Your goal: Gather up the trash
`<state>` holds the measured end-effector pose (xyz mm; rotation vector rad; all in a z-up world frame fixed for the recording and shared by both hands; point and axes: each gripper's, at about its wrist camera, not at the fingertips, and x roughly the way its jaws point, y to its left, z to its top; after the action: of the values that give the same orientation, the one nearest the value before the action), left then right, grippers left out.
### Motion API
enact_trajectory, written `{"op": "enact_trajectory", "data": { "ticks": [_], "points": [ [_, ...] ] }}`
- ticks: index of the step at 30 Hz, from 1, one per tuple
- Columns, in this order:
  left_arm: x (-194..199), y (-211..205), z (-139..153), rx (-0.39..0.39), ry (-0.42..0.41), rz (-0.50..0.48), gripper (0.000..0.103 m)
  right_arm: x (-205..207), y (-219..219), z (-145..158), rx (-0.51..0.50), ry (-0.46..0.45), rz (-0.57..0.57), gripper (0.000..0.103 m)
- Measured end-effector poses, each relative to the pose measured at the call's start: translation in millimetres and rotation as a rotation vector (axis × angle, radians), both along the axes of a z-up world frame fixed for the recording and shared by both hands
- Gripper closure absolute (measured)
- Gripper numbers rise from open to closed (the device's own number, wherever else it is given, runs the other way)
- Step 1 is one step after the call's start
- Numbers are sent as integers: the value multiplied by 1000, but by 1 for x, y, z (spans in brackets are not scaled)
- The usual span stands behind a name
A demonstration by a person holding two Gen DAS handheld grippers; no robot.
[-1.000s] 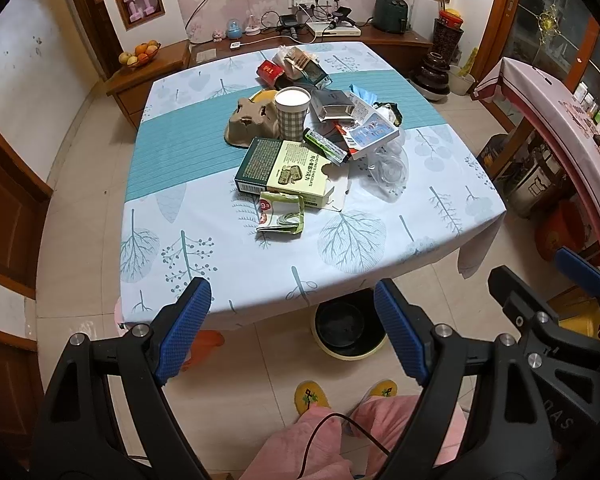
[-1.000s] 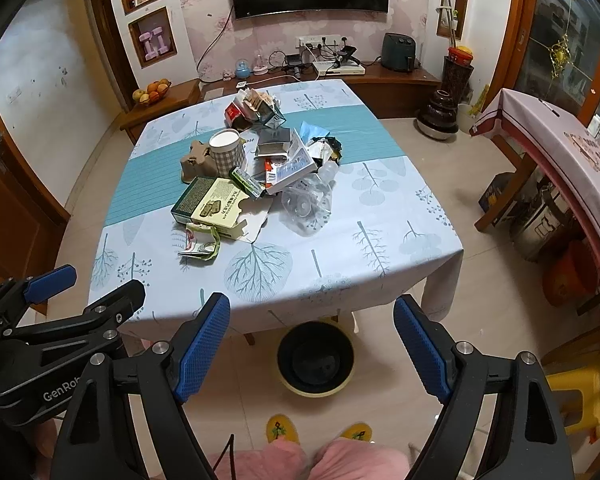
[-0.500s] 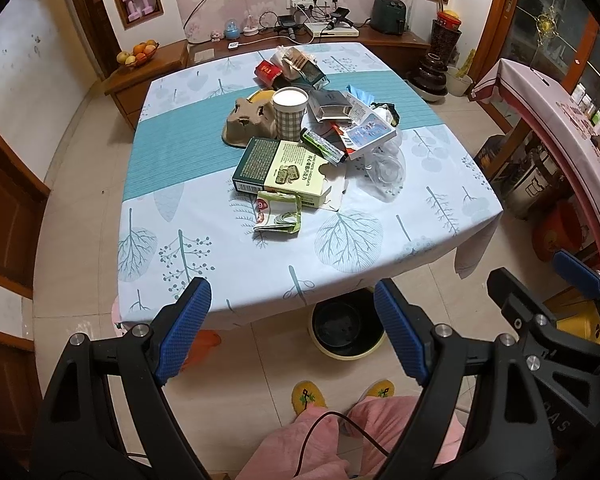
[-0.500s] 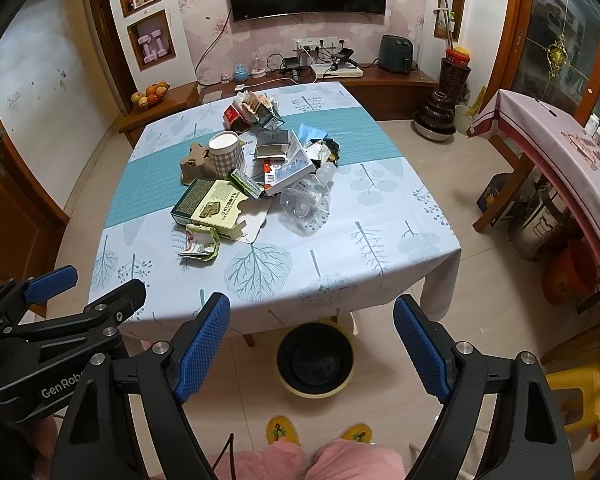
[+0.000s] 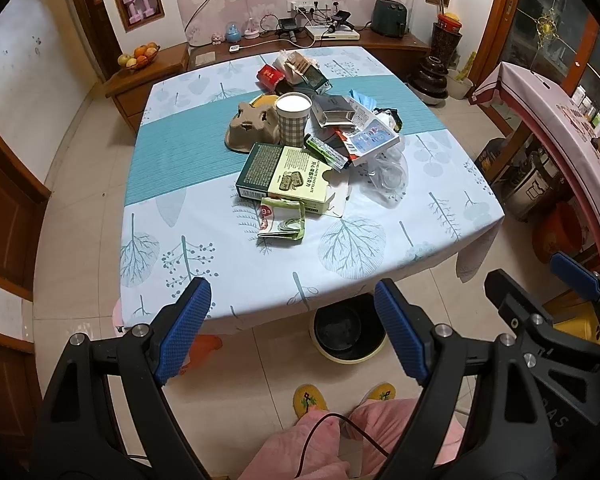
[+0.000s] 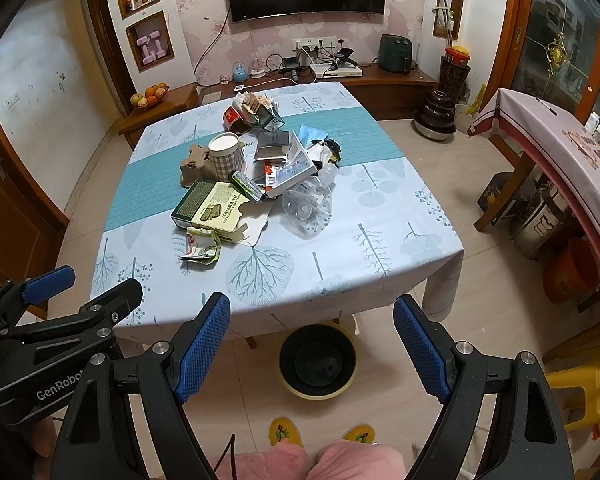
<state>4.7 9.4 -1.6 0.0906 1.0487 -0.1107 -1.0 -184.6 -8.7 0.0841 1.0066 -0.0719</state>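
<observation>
On the table with the leaf-print cloth, all the trash sits in one messy heap around the middle: a green chocolate box, a checkered paper cup, a brown pulp tray, a crumpled wrapper nearest the front edge, and a clear plastic bag. Left gripper and right gripper both hang short of the table, jaws spread wide, nothing in them. Black bin stands on the floor below the near edge.
</observation>
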Motion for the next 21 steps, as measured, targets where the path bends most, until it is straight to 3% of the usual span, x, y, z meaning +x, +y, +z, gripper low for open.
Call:
{"op": "enact_trajectory", "data": {
  "ticks": [15, 21],
  "points": [
    [27, 11, 3, -31, 9, 10, 21, 13, 5, 12, -32, -4, 8, 17],
    [51, 23, 4, -83, 25, 85, 21, 27, 2, 28, -55, -17, 29, 23]
  ]
}}
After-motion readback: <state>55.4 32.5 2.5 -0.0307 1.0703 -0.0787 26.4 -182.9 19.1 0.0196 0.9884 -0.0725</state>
